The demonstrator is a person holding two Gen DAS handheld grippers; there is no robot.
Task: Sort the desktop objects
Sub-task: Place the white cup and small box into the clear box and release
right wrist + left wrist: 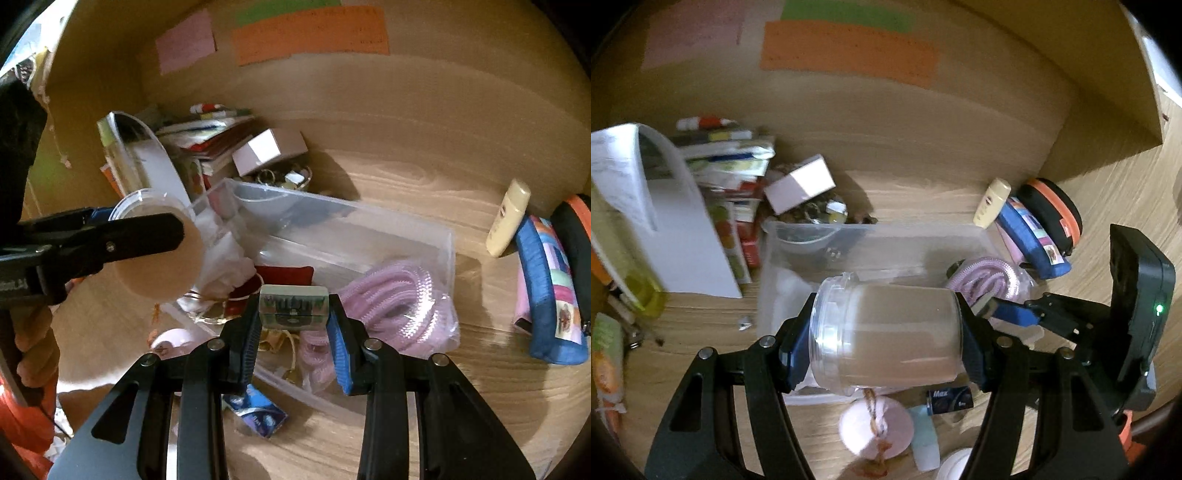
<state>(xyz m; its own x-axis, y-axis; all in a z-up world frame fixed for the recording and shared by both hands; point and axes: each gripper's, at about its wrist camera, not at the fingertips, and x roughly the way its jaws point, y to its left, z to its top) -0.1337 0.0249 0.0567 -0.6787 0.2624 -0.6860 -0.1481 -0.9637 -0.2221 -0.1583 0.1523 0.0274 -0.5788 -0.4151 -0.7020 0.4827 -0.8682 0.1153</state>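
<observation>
My left gripper is shut on a clear plastic jar that lies sideways between the pads, its threaded mouth to the left. It hangs over the near end of a clear plastic bin. In the right wrist view the jar shows bottom-on at the left, with a black left finger across it. My right gripper is shut on a small pale-green rectangular case with a dark print, held above the bin. From the left wrist view the right gripper sits just right of the jar.
A bagged pink coiled cord and a red pouch lie in the bin. A cream tube, a blue pouch and a black-orange case stand at the right. Books and a pale box crowd the back left. A battery pack lies near.
</observation>
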